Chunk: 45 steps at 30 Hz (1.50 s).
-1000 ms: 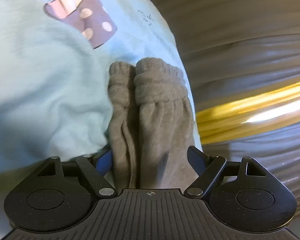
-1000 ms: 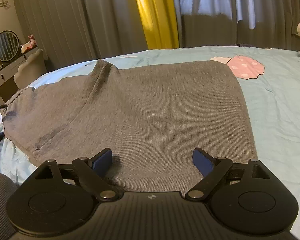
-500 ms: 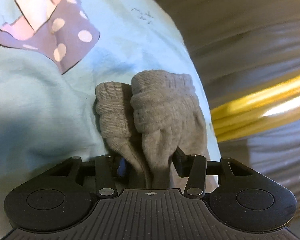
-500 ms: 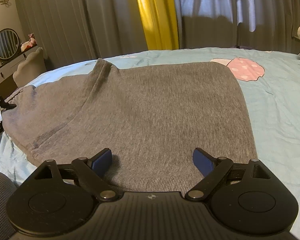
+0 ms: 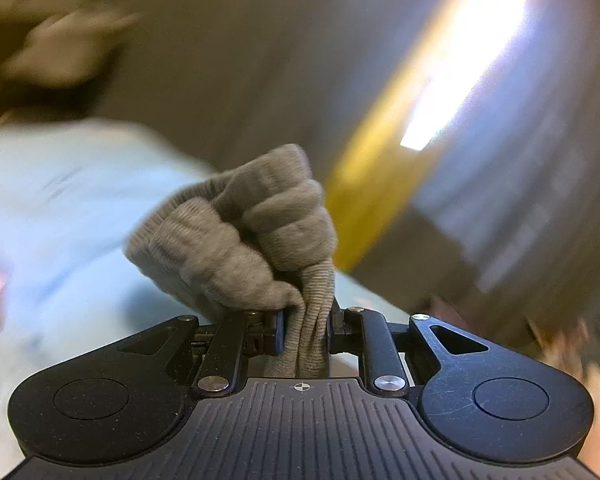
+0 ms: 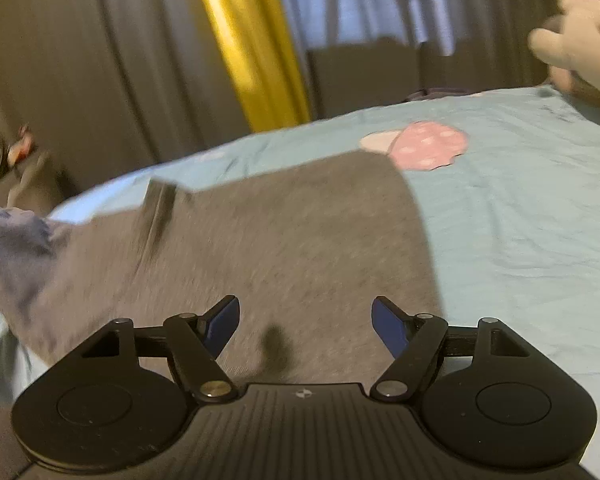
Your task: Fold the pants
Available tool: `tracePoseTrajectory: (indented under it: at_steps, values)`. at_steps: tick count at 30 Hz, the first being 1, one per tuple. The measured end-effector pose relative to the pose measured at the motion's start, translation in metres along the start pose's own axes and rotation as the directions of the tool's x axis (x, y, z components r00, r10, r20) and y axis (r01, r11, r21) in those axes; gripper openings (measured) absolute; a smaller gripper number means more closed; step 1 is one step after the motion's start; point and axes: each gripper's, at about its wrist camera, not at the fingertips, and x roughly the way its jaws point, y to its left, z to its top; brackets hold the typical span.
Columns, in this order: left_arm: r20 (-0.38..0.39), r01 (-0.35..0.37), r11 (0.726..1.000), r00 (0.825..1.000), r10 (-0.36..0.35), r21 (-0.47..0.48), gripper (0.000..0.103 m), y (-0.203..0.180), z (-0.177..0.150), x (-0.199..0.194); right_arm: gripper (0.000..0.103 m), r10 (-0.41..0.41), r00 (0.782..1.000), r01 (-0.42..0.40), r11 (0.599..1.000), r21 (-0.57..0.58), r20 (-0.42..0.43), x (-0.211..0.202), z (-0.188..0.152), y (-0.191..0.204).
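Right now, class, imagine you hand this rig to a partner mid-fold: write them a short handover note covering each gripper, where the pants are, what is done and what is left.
Left gripper: its jaws have just been closing and now pinch the bunched leg cuffs of the grey pants, lifted clear of the light blue bedsheet.
Right gripper: open, its jaws have just been narrowing a little, nothing clamped; it hovers low at the pants' near edge.
Pants: the wide part lies flat on the sheet, beside the pink mushroom print.
Done: cuffs gathered and picked up.
Left: carry the cuffs over to the wide part, lay them down, smooth.
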Motion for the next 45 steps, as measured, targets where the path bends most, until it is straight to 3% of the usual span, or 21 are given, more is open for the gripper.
tracePoseTrajectory:
  at_steps: [3,6,10,13,16,17,18,19,20,21,23,24,26,27,30,33,36,38,41,43,45]
  values:
    - [-0.016,0.102,0.977,0.995,-0.101,0.19,0.02,-0.072,-0.007,-0.006,0.074,-0.002,1.0,0.0,0.997,0.072,0.028,-0.01,0.004,-0.012]
    - [-0.084,0.229,0.926,0.973,-0.213,0.302,0.021,-0.134,-0.032,-0.004,0.073,0.001,0.999,-0.006,0.991,0.131,0.039,-0.019,0.006,-0.022]
    - [-0.224,0.314,0.853,0.945,-0.238,0.417,0.024,-0.199,-0.097,0.01,0.072,0.005,0.998,-0.013,0.988,0.152,0.058,-0.03,0.007,-0.029]
    - [-0.383,0.346,0.842,0.905,-0.183,0.414,0.031,-0.22,-0.157,0.039,0.072,-0.001,0.998,-0.01,0.985,0.173,0.062,-0.036,0.007,-0.034]
    - [-0.585,0.348,0.79,0.811,0.016,0.505,0.037,-0.233,-0.226,0.065,0.072,0.011,0.999,-0.02,0.98,0.198,0.046,-0.037,0.008,-0.039]
    - [-0.568,0.34,0.75,0.821,0.057,0.567,0.038,-0.236,-0.237,0.061,0.072,0.018,0.999,-0.026,0.98,0.197,0.041,-0.037,0.008,-0.039]
    - [-0.527,0.343,0.713,0.849,0.044,0.611,0.05,-0.238,-0.24,0.047,0.073,0.03,0.999,-0.037,0.98,0.195,0.035,-0.037,0.008,-0.038]
    - [-0.517,0.355,0.697,0.855,0.026,0.623,0.059,-0.238,-0.235,0.036,0.073,0.053,0.998,-0.058,0.979,0.197,0.027,-0.037,0.009,-0.038]
    - [-0.532,0.383,0.714,0.847,-0.018,0.586,0.078,-0.234,-0.223,0.027,0.073,0.086,0.996,-0.087,0.975,0.203,0.015,-0.037,0.01,-0.037]
    - [-0.535,0.403,0.753,0.841,-0.08,0.52,0.091,-0.226,-0.209,0.019,0.073,0.114,0.993,-0.113,0.97,0.215,0.005,-0.036,0.011,-0.037]
    - [-0.485,0.407,0.84,0.851,-0.204,0.36,0.095,-0.198,-0.178,0.004,0.073,0.175,0.985,-0.168,0.954,0.248,-0.006,-0.035,0.015,-0.035]
    - [-0.457,0.379,0.874,0.863,-0.215,0.304,0.095,-0.185,-0.167,0.001,0.074,0.191,0.981,-0.183,0.945,0.27,-0.006,-0.032,0.017,-0.035]
    - [-0.404,0.22,0.945,0.908,-0.107,0.244,0.095,-0.172,-0.146,0.009,0.076,0.23,0.973,-0.209,0.919,0.334,-0.025,-0.021,0.022,-0.038]
    - [-0.384,0.143,0.962,0.922,-0.044,0.233,0.095,-0.168,-0.142,0.016,0.076,0.255,0.966,-0.218,0.901,0.376,-0.05,-0.012,0.025,-0.04]
    - [-0.338,-0.067,0.98,0.932,0.128,0.185,0.095,-0.13,-0.139,0.023,0.079,0.302,0.94,-0.189,0.851,0.49,-0.161,0.019,0.027,-0.047]
    - [-0.324,-0.142,0.98,0.929,0.18,0.138,0.095,-0.101,-0.147,0.031,0.085,0.344,0.916,-0.179,0.812,0.556,-0.208,0.042,0.024,-0.048]
    - [-0.355,-0.149,0.983,0.918,0.177,0.106,0.092,-0.093,-0.159,0.049,0.087,0.39,0.888,-0.197,0.801,0.565,-0.243,0.061,0.032,-0.042]
    - [-0.345,-0.109,0.991,0.93,0.128,0.072,0.092,-0.087,-0.155,0.046,0.086,0.408,0.876,-0.199,0.792,0.577,-0.257,0.071,0.036,-0.04]
    - [-0.315,-0.102,0.993,0.942,0.117,0.063,0.092,-0.087,-0.16,0.036,0.045,0.429,0.871,-0.205,0.762,0.614,-0.241,0.081,0.037,-0.043]
    - [-0.315,-0.087,0.995,0.944,0.095,0.041,0.092,-0.086,-0.158,0.031,0.046,0.441,0.868,-0.21,0.744,0.634,-0.229,0.086,0.034,-0.046]
    - [-0.307,-0.076,0.997,0.949,0.078,0.017,0.092,-0.082,-0.157,0.027,0.058,0.454,0.864,-0.218,0.726,0.652,-0.217,0.089,0.031,-0.046]
